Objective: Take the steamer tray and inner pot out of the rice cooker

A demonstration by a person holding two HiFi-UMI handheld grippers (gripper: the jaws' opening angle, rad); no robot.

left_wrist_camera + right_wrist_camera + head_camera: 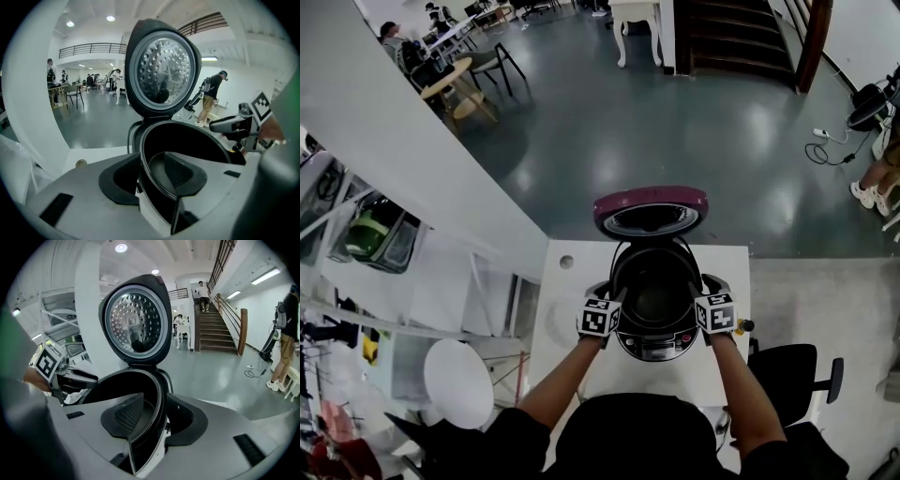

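Two grippers reach into the open rice cooker (659, 349) on the white bench (567, 319). The left gripper (616, 296) has its fingers wide apart. One finger is inside the dark inner pot (656, 281) and one is outside, with the pot's rim between them, not squeezed. The right gripper (701, 291) sits the same way, fingers wide over the rim on the other side. The lid (652, 211) stands up just behind the fingers.

In my head view the jaws of the left hand-held gripper (602, 317) and the right hand-held gripper (715, 312) sit out of sight — and the rice cooker's (661, 349) dark inside I can't make out.
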